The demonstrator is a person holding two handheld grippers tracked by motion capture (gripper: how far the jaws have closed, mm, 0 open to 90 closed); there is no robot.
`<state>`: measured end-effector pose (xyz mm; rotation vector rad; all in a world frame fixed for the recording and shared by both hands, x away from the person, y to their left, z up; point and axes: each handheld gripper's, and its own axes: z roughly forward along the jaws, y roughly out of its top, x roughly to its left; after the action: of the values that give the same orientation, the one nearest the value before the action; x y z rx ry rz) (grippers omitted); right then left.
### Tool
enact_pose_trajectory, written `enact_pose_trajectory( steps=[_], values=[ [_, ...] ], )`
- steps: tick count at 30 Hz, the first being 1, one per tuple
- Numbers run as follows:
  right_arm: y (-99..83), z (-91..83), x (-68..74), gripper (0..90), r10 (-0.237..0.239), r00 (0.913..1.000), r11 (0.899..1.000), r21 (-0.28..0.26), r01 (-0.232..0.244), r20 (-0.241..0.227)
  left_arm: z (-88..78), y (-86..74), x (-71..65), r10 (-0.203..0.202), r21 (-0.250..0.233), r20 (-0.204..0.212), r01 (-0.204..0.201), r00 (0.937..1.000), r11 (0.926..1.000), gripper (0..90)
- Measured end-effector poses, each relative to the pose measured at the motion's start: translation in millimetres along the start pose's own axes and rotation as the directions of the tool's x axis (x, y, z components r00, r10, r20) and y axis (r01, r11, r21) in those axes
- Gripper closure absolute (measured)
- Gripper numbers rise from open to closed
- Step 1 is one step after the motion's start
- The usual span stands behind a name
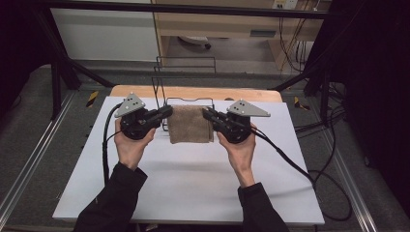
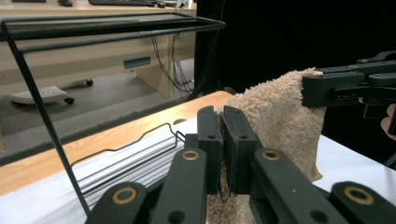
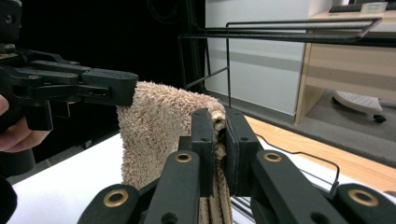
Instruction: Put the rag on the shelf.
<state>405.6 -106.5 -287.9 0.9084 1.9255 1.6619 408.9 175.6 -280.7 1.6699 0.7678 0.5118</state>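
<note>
I hold the towel [image 1: 190,124] just in front of the wire rack [image 1: 186,82], left gripper [image 1: 164,112] and right gripper [image 1: 209,115] each clamped on an upper corner.

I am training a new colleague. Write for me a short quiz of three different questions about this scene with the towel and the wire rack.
1. True or false: the left gripper and the right gripper each pinch an upper corner of the brown towel.
2. Where is the black wire rack? A) behind the towel, B) on the floor, C) in the person's left hand.
3. Fill in: the towel hangs above the ____ table cover.

Key: 1 true. 2 A. 3 white.
</note>
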Motion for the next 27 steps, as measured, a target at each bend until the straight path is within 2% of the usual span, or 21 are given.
enact_pose_trajectory(
  steps=[27],
  values=[
    [41.8,11.9,-2.2,84.1,-0.050,0.9977,0.997,-0.063,0.053,0.046,2.7,34.8,14.4,-0.005,-0.093,-0.017,0.004,0.9998,0.9957,86.0]
  ],
)
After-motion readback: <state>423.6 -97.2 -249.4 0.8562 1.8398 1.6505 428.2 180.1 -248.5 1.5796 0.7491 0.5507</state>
